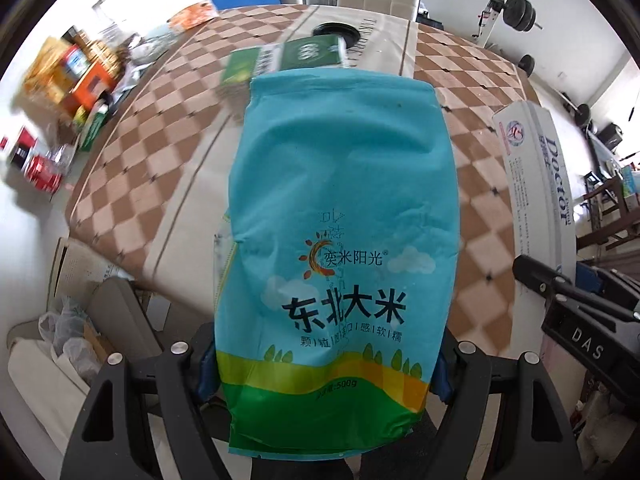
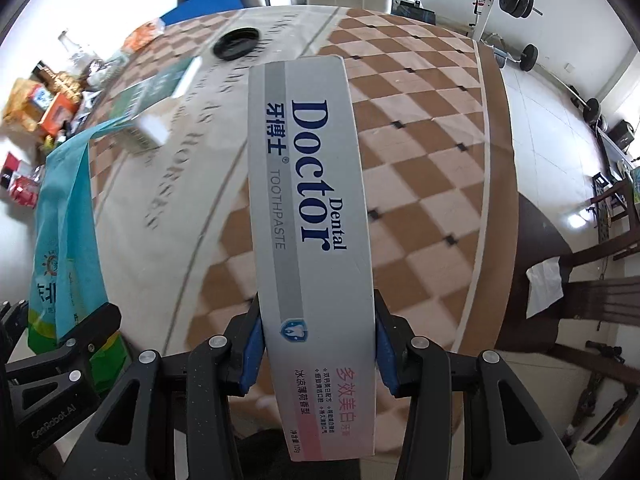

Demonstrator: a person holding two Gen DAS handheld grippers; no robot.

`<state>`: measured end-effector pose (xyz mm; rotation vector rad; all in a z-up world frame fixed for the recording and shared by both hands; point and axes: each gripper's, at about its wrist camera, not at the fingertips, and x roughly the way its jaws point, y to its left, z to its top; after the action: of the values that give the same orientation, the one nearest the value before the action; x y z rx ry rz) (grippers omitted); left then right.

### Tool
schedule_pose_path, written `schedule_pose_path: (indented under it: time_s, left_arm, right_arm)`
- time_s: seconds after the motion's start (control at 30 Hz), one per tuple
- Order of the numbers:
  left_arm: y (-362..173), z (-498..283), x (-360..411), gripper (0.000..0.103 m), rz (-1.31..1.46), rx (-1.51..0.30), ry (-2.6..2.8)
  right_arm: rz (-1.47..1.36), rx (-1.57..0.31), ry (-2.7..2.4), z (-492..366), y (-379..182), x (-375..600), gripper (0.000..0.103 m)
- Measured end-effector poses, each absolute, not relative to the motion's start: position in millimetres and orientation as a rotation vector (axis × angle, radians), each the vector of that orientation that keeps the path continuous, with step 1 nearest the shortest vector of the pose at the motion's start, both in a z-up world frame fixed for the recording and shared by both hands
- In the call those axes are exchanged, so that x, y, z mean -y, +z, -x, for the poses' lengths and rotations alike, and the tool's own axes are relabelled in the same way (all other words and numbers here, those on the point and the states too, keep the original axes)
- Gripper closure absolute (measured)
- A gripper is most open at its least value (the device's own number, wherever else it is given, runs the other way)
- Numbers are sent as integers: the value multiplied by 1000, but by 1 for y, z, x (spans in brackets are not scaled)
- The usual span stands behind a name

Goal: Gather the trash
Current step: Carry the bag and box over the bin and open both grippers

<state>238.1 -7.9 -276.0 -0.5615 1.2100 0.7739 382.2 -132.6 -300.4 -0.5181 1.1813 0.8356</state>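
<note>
- Above the checkered counter [image 1: 168, 128], the left tool [image 1: 326, 364] stands wide, clamped on a blue rice bag [image 1: 340, 240], held clear of the surface.
- Beside that bag, the right tool [image 2: 320, 344] pinches a toothpaste box [image 2: 312, 184] by its sides.
- Beyond the bag, a green box [image 1: 280, 60] and black lid [image 1: 336, 32] lie uncollected; I judge two pieces gathered, neither binned.

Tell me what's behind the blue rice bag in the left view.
Behind the rice bag a green box and a black round lid peek out on the checkered cloth. Their lower parts and the cloth directly behind the bag are covered.
</note>
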Motion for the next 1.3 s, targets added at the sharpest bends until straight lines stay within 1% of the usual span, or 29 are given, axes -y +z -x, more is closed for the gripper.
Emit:
schedule_pose_path:
  time_s: [0.13,0.3,0.4,0.43,0.53,0.63,0.73,0.77,0.97,1.07,1.17,1.23,1.3]
  left_arm:
    - [-277,-175,19,27,600,-1215,766]
    - [-306,-97,30,27,688,-1295,766]
    - [-342,-68,34,27,762,-1364,750]
    - [-362,-59,34,27,801,-1395,744]
    - [-414,-48,31,27,912,-1437,712]
    - [-468,-52,25,27,978,-1463,688]
    - [-535,-68,16,27,1057,-1482,634]
    - [-565,-78,11,27,1080,-1493,607]
    - [-699,-125,-7,26,1141,-1582,460]
    - [-751,-142,-15,26,1203,-1609,379]
    - [-784,-157,-21,24,1191,-1642,357]
    - [-790,-162,-20,23,1160,-1640,366]
    - [-791,-163,-20,16,1154,-1637,375]
  right_arm:
    - [496,-1212,851,-311,-301,157,54]
    - [538,-1296,910,-228,-322,185,54]
    - [584,-1387,944,-188,-351,200,54]
    - [604,-1417,950,-177,-362,205,54]
    - [659,-1537,948,-154,-416,219,54]
    - [683,-1642,910,-148,-477,229,54]
    - [682,-1732,853,-152,-548,234,54]
    - [669,-1760,832,-156,-572,234,54]
    - [634,-1834,735,-192,-711,220,54]
    - [632,-1853,725,-208,-757,210,54]
    - [633,-1887,729,-219,-798,199,54]
    - [657,-1895,723,-224,-816,194,54]
    - [663,-1905,715,-228,-829,191,53]
